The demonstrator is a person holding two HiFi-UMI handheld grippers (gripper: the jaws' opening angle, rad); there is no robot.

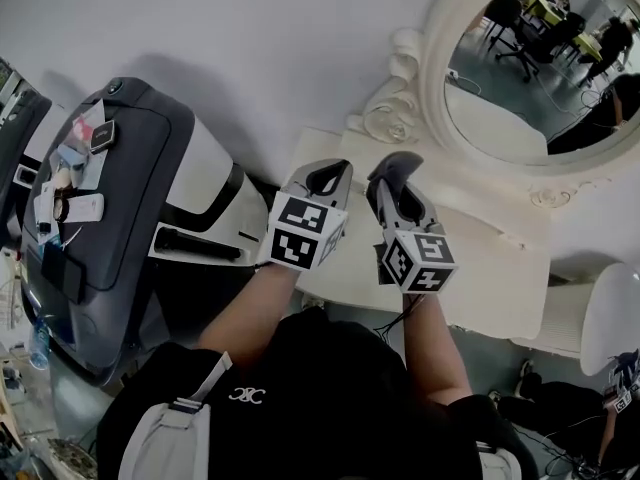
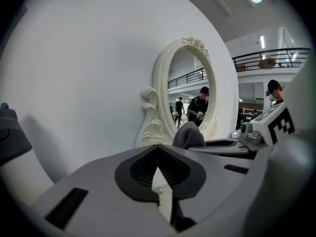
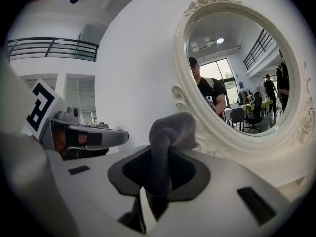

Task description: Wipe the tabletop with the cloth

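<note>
- Head view: both bare arms reach forward from the person's black top, side by side and close together. The left gripper (image 1: 326, 180) and the right gripper (image 1: 400, 200) point toward the wall, over the white tabletop (image 1: 480, 268). A big oval mirror (image 1: 530, 68) stands at the back of the table. The grey cloth (image 1: 392, 165) pokes out at the tip of the right gripper, just beside the left gripper. This view does not show if the cloth touches the tabletop.
- Left gripper view: the left gripper (image 2: 159, 163) has its jaws pressed together with nothing between them. The cloth (image 2: 188, 135) shows just past them on the right, at the tip of the right gripper (image 2: 232, 143).
- Right gripper view: the right gripper (image 3: 157, 179) has its jaws clamped on the cloth (image 3: 168, 132). The cloth sticks up out of the jaws and folds over at the top, in front of the mirror's white frame (image 3: 183, 58). The left gripper (image 3: 84, 137) is near on the left.
</note>
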